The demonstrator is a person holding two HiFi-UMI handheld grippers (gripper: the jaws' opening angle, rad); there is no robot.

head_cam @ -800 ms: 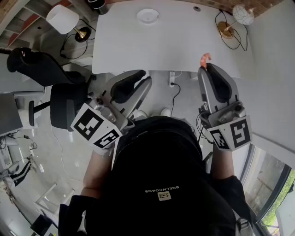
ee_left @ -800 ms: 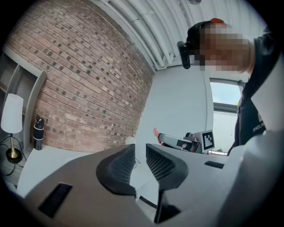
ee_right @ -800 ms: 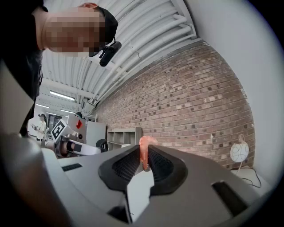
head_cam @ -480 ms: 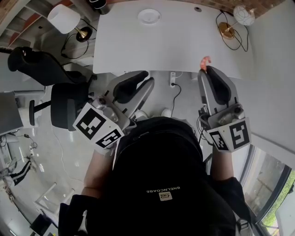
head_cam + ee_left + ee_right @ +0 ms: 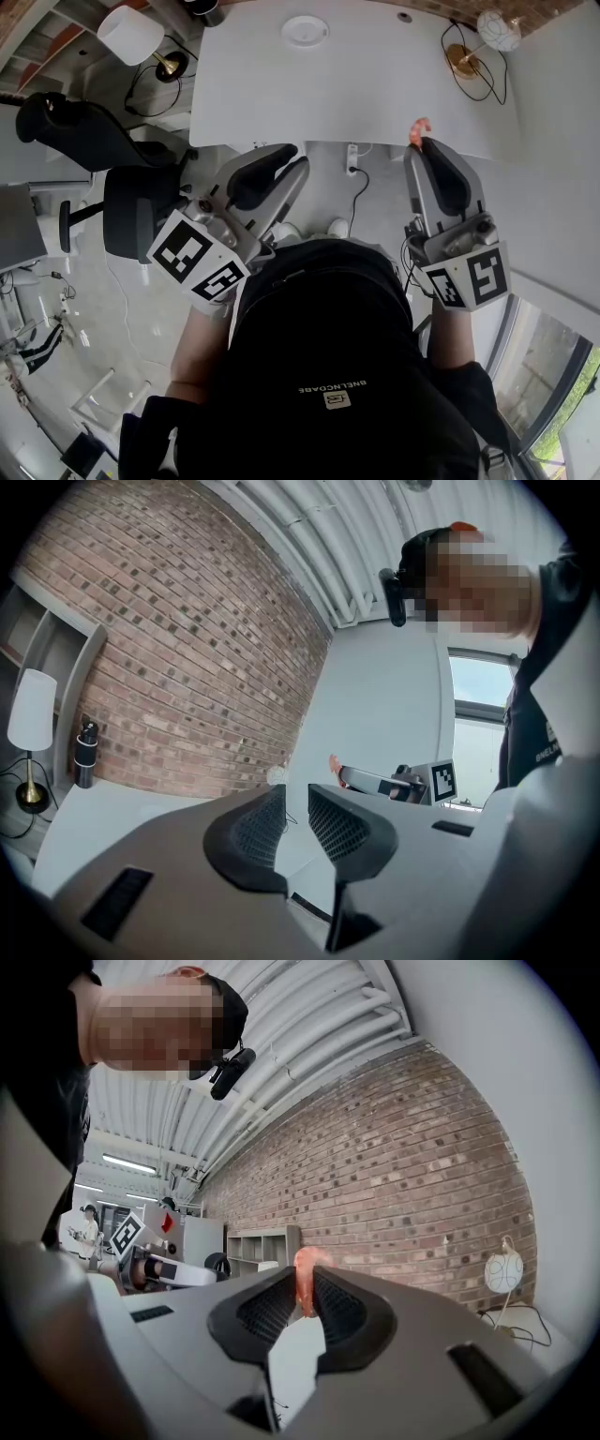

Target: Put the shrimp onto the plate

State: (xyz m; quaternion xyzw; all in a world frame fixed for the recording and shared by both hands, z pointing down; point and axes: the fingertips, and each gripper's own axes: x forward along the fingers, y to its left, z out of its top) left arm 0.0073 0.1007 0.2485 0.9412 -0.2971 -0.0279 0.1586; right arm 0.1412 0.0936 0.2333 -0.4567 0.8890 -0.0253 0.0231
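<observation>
White table (image 5: 356,84) fills the top of the head view, and most of its surface is bare. Its near edge runs across just ahead of both grippers, which hang over the grey floor (image 5: 122,309) in front of the person. A round white plate (image 5: 306,31) sits near the far edge, about midway along it. A globe lamp (image 5: 494,28) with a brass base and a looped black cord stands at the far right corner. Off the left side there are a black office chair (image 5: 84,141) and a floor lamp with a white shade (image 5: 129,36). A brick wall (image 5: 187,649) stands behind the table.

The right gripper (image 5: 424,148) points at the table's near edge, toward its right end. Its jaws are closed on the shrimp (image 5: 418,127). In the right gripper view the shrimp (image 5: 306,1279) stands upright, pinched between the two ribbed pads near their tips. Its pink curved end sticks out above the right gripper (image 5: 307,1302). The shrimp is held in the air over the table's near edge, well apart from the plate. Bare tabletop lies between the two.

The left gripper (image 5: 295,159) is short of the table edge, left of centre. Its jaws stand a narrow gap apart with nothing between them in the left gripper view (image 5: 295,822). That view also shows the shrimp (image 5: 334,763) off to the side.
</observation>
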